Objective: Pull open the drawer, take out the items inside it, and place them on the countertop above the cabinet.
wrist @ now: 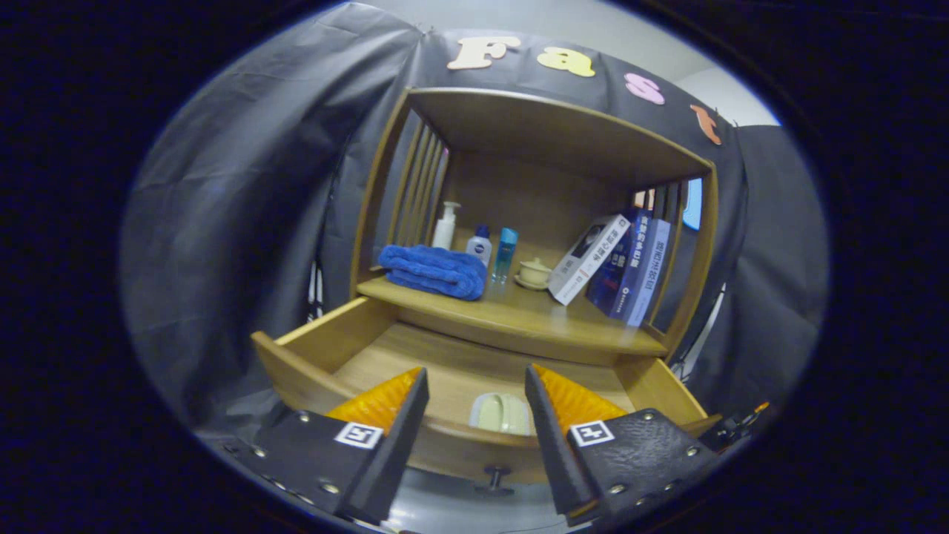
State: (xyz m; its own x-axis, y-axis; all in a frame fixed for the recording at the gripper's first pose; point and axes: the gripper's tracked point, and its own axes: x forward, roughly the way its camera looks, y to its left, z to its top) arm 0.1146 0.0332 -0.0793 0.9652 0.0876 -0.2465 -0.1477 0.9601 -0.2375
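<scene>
Now fingers (476, 386) apart above open drawer (296, 356); pale dish (501, 412) inside; towel (434, 271), books (623, 267) on countertop (519, 315).

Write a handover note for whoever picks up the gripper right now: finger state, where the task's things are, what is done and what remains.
Gripper: open, holding nothing, fingers poised over the drawer's front edge.
Drawer: already pulled open; knob below the fingers.
Pale dish: lies inside the drawer near the front, between the fingers.
Countertop: carries a blue towel, bottles, a small lidded cup and books.
Left: grasp the dish, lift it out, set it on the countertop.
</scene>
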